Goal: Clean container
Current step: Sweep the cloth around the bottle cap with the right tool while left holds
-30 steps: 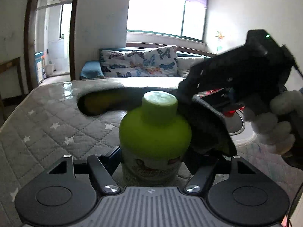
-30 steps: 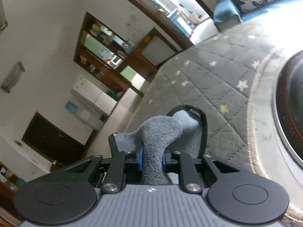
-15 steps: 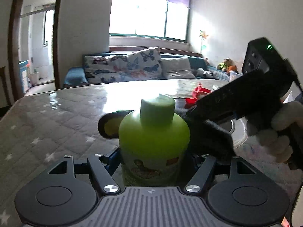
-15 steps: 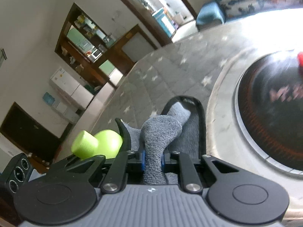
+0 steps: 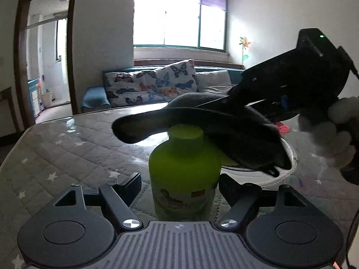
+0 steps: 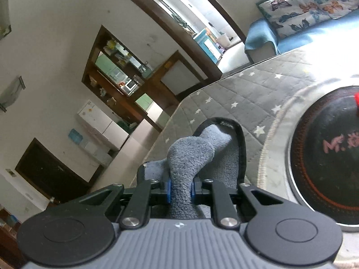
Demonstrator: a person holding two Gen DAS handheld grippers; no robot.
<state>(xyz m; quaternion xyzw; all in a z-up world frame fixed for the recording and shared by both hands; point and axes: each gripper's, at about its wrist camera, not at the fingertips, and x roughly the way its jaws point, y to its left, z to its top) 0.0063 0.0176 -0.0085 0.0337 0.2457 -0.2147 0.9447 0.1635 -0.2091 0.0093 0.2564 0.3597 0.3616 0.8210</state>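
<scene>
Left wrist view looks down a shallow slope across a grey quilted table cover (image 5: 67, 152) with white stars. A green bottle (image 5: 184, 170) with a green cap stands upright on the cover, right between the fingers (image 5: 129, 187) of the left gripper (image 5: 180, 188). The jaws are opening: a gap shows on each side of the bottle, and the pads do not press it.

Above the bottle's cap hangs a grey cloth (image 5: 202, 121) with a dark binding, draped from the right gripper (image 5: 291, 85), which enters from the right edge of the picture, tilted down toward the left. A hand in a white fuzzy glove (image 5: 336, 130) grips its handle. Whether the cloth touches the cap I cannot tell.

From the right wrist view, the right gripper (image 6: 180, 188) is clamped tight on a bunched fold of the cloth (image 6: 190, 152), the blue pads pinching it from both sides. The loose end fans out ahead over the quilted cover (image 6: 246, 89). To the right sits a round dark dish (image 6: 325, 157) with a pale rim and pink lettering inside.

A sofa with butterfly cushions (image 5: 152, 85) stands beyond the table.
</scene>
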